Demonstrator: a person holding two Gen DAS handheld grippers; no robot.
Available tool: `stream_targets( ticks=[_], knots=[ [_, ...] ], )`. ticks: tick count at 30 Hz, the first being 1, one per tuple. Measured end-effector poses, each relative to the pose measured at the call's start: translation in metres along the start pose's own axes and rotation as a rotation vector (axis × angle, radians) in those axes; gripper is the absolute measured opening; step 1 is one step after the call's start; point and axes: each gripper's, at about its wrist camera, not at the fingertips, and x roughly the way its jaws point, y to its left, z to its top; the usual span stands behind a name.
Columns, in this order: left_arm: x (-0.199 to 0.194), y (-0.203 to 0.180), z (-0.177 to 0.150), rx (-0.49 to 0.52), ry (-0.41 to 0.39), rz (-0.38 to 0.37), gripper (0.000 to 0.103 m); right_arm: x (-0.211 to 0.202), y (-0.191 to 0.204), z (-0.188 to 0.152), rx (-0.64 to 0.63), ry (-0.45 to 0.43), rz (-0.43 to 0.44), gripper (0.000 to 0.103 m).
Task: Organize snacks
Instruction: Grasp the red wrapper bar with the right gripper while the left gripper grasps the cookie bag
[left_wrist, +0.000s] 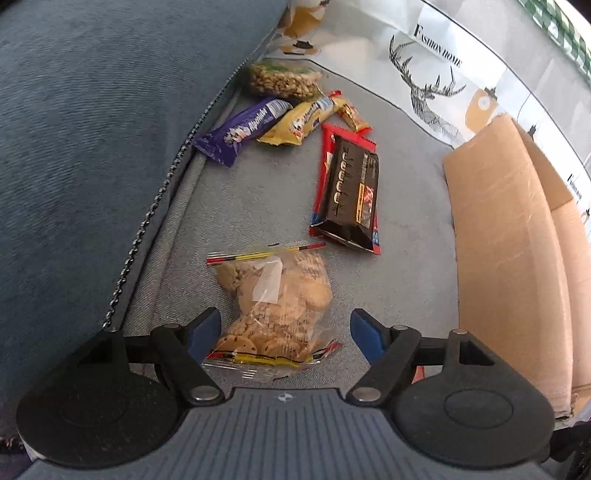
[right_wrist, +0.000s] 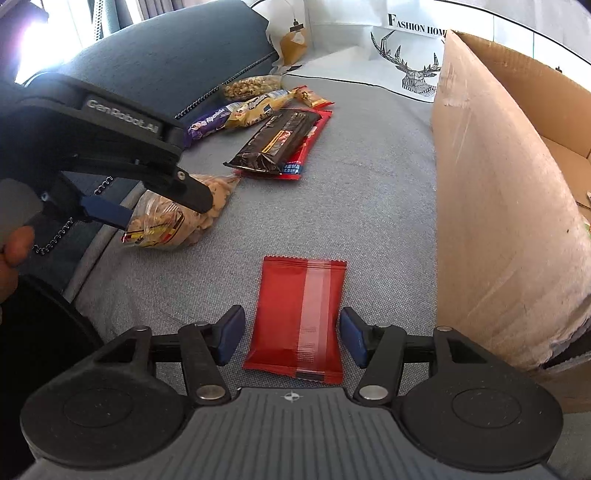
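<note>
Snacks lay scattered on the grey sofa seat (right_wrist: 369, 192) beside the open cardboard box (right_wrist: 498, 192), where we judged they belonged. We held our left gripper (left_wrist: 284, 332) wide around the clear cookie bag (left_wrist: 280, 306), and our right gripper (right_wrist: 291, 334) wide astride the red packet (right_wrist: 299, 317), both set to close.

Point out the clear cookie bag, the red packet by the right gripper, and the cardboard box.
clear cookie bag (left_wrist: 280, 295): left wrist view, middle of the bag.
red packet (right_wrist: 295, 317): right wrist view, centre of the wrapper.
cardboard box (right_wrist: 491, 192): right wrist view, its outer side wall.
</note>
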Motion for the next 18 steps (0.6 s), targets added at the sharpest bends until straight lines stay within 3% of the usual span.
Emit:
stream_targets(
  ticks=[3, 11, 18],
  knots=[
    [0.0052, -0.002, 0.0016, 0.004, 0.024, 0.007, 0.081, 0.0, 0.0001, 0.0002, -0.006, -0.001, 0.0, 0.059],
    [0.0112, -0.0061, 0.0026, 0.025, 0.047, 0.033, 0.077, -0.002, 0.0007, 0.0, -0.026, -0.009, -0.014, 0.045],
    [0.0094, -0.009, 0.0016, 0.045, 0.035, 0.021, 0.066, -0.0052, 0.0025, -0.0024, -0.035, -0.021, -0.009, 0.044]
  ],
)
